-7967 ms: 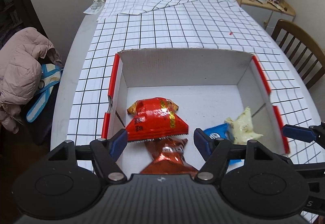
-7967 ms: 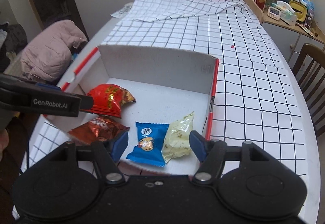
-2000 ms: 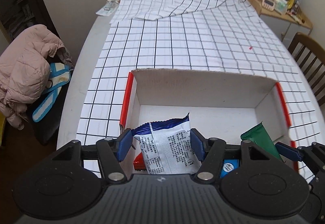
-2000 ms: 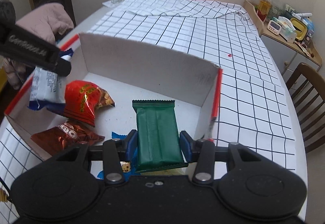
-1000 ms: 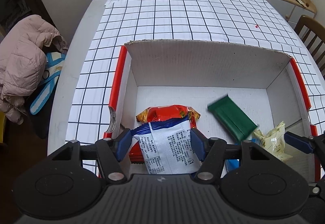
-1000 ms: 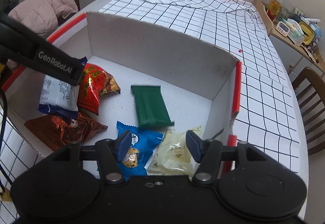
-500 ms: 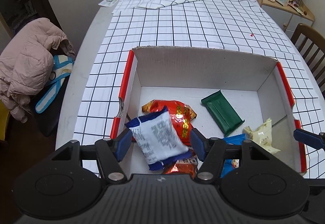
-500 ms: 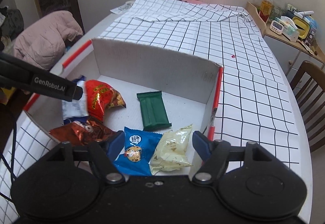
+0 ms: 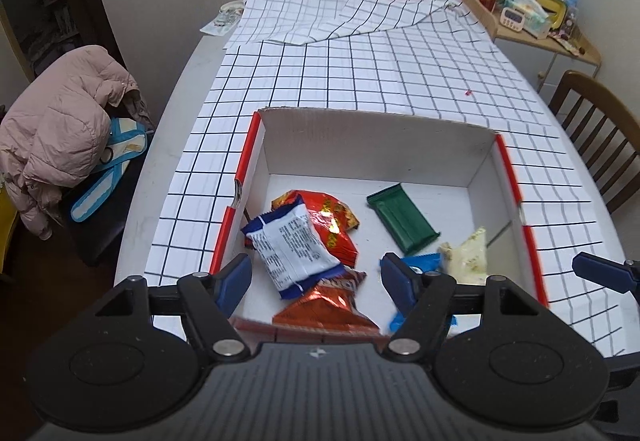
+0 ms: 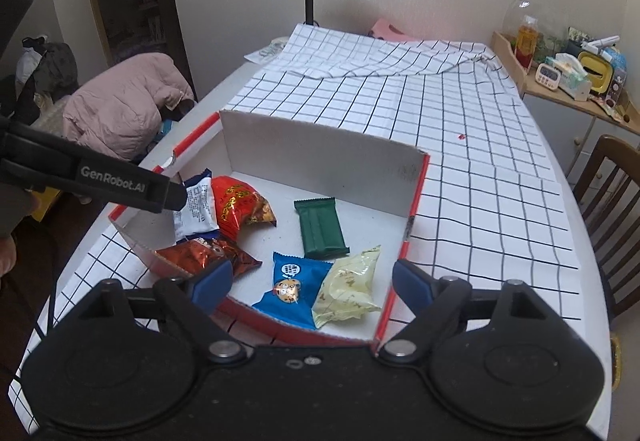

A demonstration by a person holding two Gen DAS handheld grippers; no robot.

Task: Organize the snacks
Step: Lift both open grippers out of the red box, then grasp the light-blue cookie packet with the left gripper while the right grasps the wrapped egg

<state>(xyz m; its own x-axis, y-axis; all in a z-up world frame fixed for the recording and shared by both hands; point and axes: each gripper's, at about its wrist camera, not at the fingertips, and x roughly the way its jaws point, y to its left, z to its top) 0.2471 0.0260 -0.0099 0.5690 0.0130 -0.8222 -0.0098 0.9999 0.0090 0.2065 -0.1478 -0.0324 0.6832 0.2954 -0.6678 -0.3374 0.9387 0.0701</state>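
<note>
1. Sitting in the lower middle of both views, the white cardboard box (image 9: 372, 139) with red edges is collecting six snacks, its tall far wall and low near wall likely letting packets be dropped in from the near side.
2. Lying tilted at the box's left side, the blue-and-white packet (image 9: 294, 247) is resting on the red snack bag (image 9: 332, 221) and the shiny copper-red packet (image 9: 324, 305), apparently as it fell, not as it was arranged.
3. Opening its jaws, the left tool (image 9: 314, 277) is hovering above that pile with nothing pressed between its blue pads; the packet below is lying free.
4. Widening too, the right tool (image 10: 310, 283) is hanging empty over the near right corner, where the blue cookie packet (image 10: 296, 283) and the pale yellow packet (image 10: 348, 287) are lying side by side.
5. Lying flat in the middle, apart from both piles, is the green bar (image 10: 322, 227).
6. Covering the counter (image 9: 168, 145), the checked cloth (image 9: 360, 81) is showing no further snacks, so the gathering is looking nearly finished.
</note>
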